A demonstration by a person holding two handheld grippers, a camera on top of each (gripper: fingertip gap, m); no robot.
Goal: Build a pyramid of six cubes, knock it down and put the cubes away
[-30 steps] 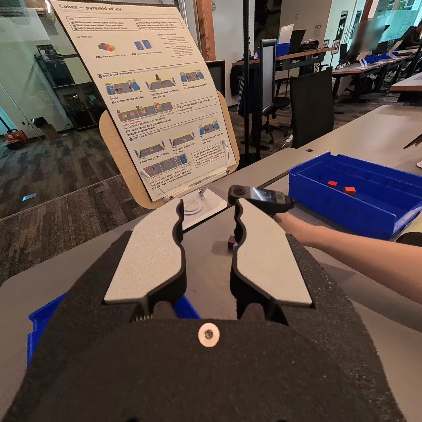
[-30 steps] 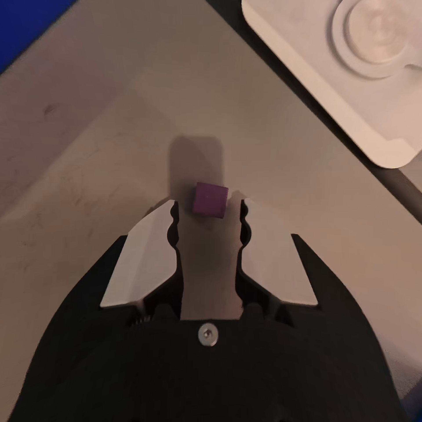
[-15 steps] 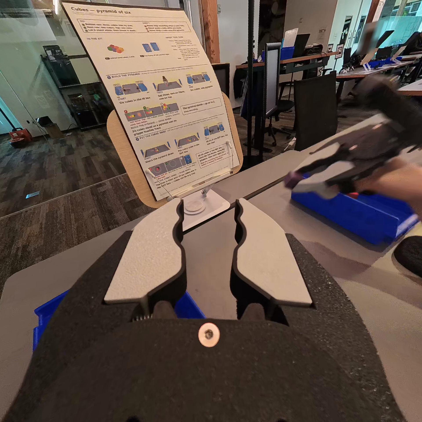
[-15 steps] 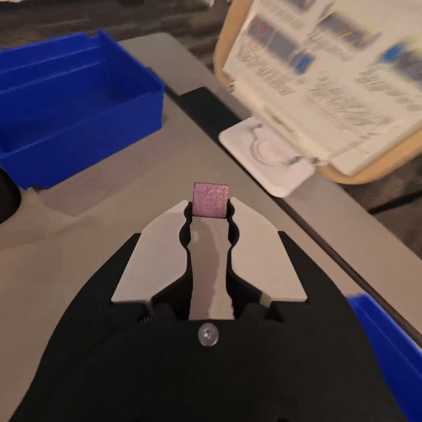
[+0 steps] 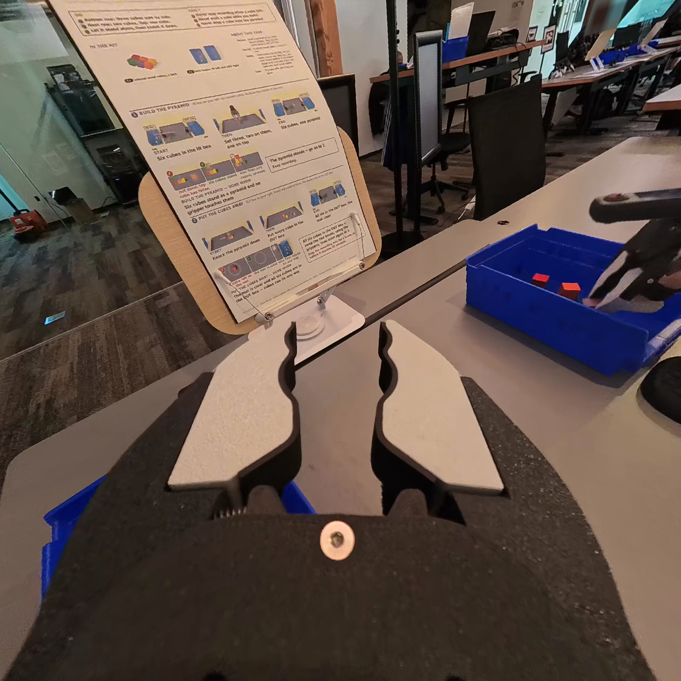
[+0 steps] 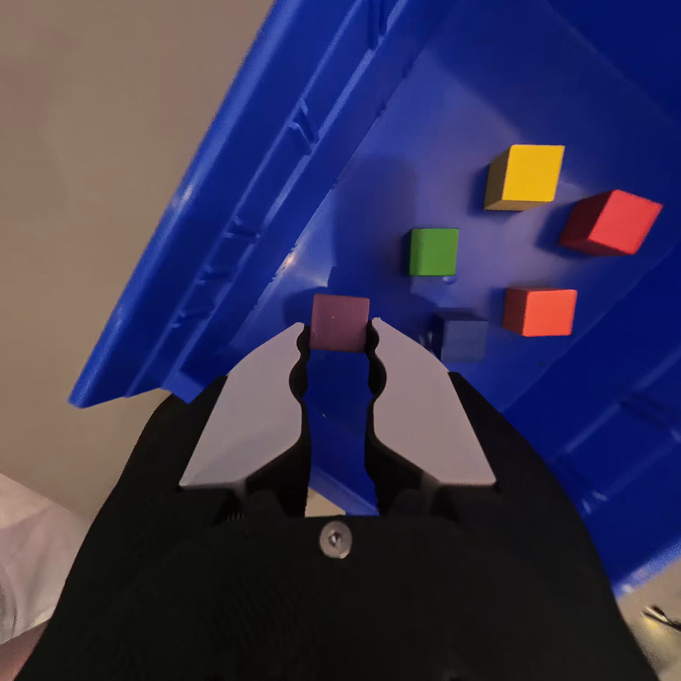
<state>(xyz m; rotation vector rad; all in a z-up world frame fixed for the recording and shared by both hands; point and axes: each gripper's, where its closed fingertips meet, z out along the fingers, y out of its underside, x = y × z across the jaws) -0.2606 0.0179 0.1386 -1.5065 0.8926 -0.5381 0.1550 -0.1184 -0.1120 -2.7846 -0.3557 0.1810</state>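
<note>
Bare bin floor [image 6: 353, 191] left of green cube [image 6: 433, 252] — cubes crowd right.

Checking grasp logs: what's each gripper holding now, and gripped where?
Right gripper pinches the purple cube by two opposite side faces at its fingertips, over the blue bin. Left gripper is open, holding nothing.

Two bins are set on the table [image 5: 516, 405]: the right-hand bin [image 5: 552, 324] at the right side, the left-hand bin [image 5: 62, 523] at the near left, largely hidden beneath the left gripper [image 5: 337, 331]. The instruction stand [image 5: 236, 166] is placed at the far edge, between them. Inside the right-hand bin, five loose cubes [image 6: 433, 251] are scattered apart; a sixth cube [image 6: 339, 324] is gripped just left of them in the right gripper [image 6: 339, 328].
</note>
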